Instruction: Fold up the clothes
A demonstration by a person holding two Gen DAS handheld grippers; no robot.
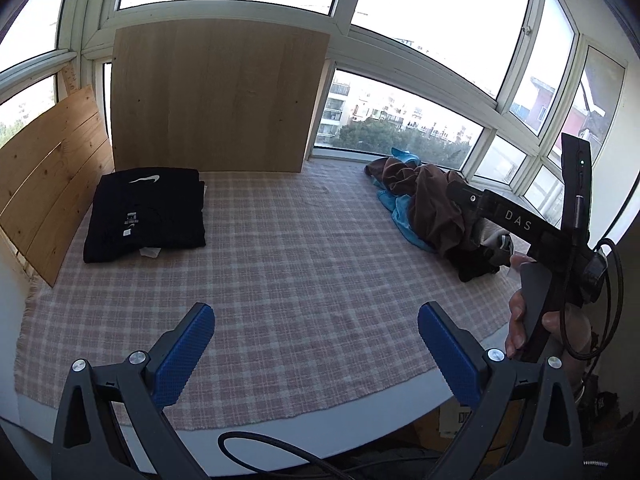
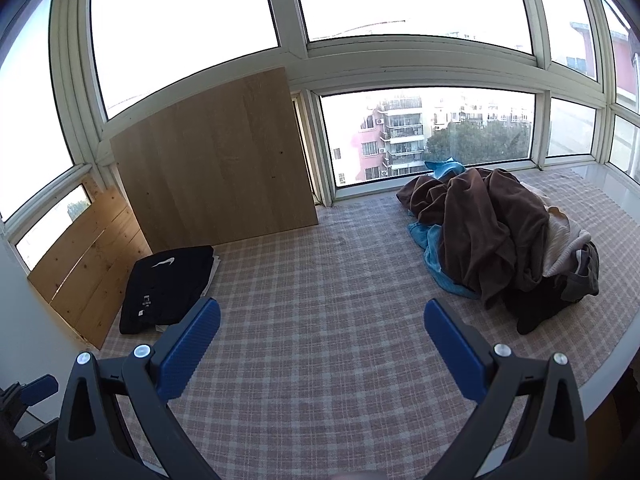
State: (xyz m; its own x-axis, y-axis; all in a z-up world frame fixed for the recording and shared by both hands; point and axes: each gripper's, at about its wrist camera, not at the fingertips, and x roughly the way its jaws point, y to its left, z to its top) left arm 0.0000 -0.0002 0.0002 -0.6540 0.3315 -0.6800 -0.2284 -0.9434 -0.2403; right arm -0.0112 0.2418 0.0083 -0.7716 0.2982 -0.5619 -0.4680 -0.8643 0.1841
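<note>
A folded black shirt [image 1: 146, 212] with a white swoosh lies at the far left of the checked cloth [image 1: 280, 280]; the right wrist view shows the same black shirt [image 2: 168, 288] at its left. A heap of unfolded clothes [image 2: 492, 236], brown on top with blue, cream and black pieces, sits at the right; the left wrist view shows this heap [image 1: 432, 208] too. My left gripper [image 1: 316, 320] hangs open over the cloth's near edge, holding nothing. My right gripper [image 2: 322, 316] is open above the cloth's middle, left of the heap, also holding nothing.
A tall wooden board [image 1: 216, 96] leans on the window behind the black shirt, and a plank panel [image 1: 52, 176] stands at the left edge. A hand [image 1: 520, 320] holds the other gripper's handle at the right of the left wrist view. The table's white rim [image 2: 624, 360] curves along the right.
</note>
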